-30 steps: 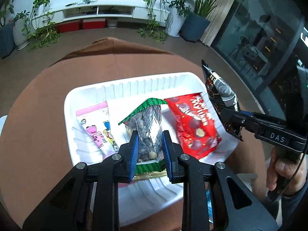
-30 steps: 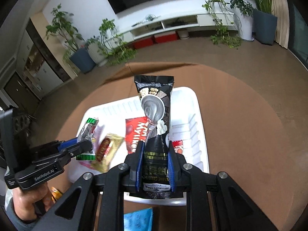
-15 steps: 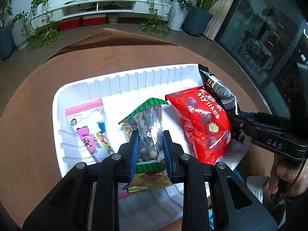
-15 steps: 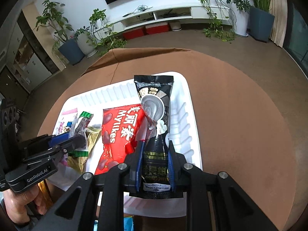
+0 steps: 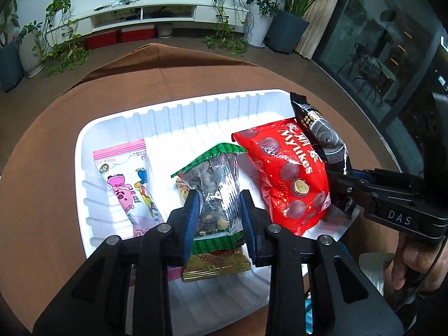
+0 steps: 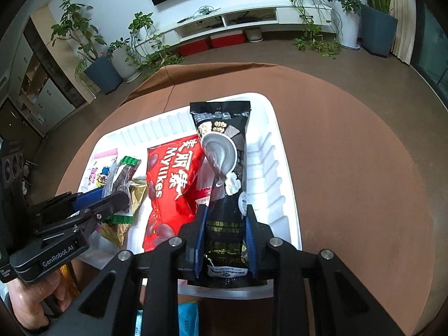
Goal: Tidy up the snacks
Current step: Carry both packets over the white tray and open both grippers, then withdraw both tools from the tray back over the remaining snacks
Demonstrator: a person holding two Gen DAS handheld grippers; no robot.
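Note:
A white ribbed tray [image 5: 179, 112] [image 6: 275, 168] sits on a round brown table. My left gripper [image 5: 219, 212] is shut on a clear nut packet with green ends [image 5: 218, 179], held low over the tray's middle; it shows in the right wrist view [image 6: 123, 173]. A gold packet [image 5: 215, 263] lies under it. My right gripper [image 6: 225, 229] is shut on a tall black snack pouch [image 6: 224, 151], held over the tray's right side [image 5: 322, 137]. A red Mylikes bag [image 5: 288, 173] [image 6: 170, 184] and a pink cartoon packet [image 5: 126, 179] lie in the tray.
The brown table [image 6: 350, 182] extends right of the tray. A blue packet [image 6: 187, 316] lies near the table's front edge below the tray. Potted plants [image 6: 103, 64] and a white TV cabinet [image 5: 145, 16] stand far behind.
Both grippers have moved lower and closer over the tray with their packets still held. The black pouch now stands beside the red bag at the tray's right side.

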